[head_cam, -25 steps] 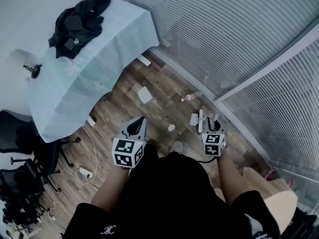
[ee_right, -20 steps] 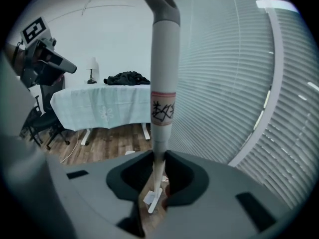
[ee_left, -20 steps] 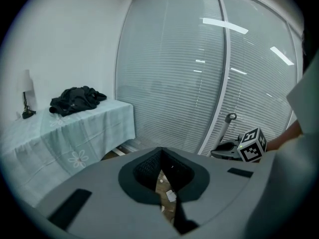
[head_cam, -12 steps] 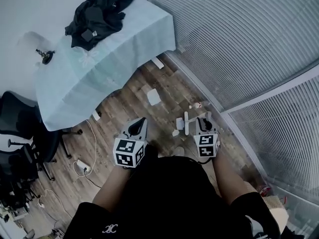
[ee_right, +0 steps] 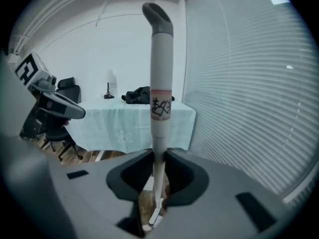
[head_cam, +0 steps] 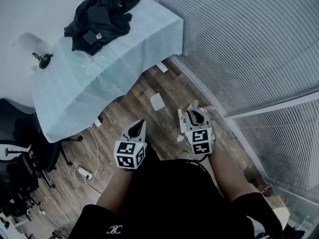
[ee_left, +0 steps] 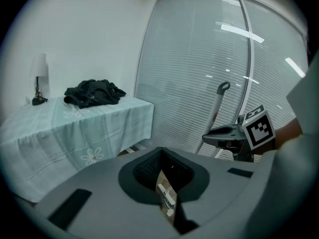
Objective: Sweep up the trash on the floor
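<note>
flanking the right claw's broom handle: draped table; blinds

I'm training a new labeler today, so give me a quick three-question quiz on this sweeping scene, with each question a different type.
1. True or false: the left gripper clamps the white handle.
2. What lies on the cloth-covered table? A) a laptop B) dark clothing C) stacked plates
3. Fill in: the white paper scrap lies on the ___ floor.
Key: 1 false: the right gripper is shut on the handle, and the left one is shut with nothing in it. 2 B. 3 wooden.
</note>
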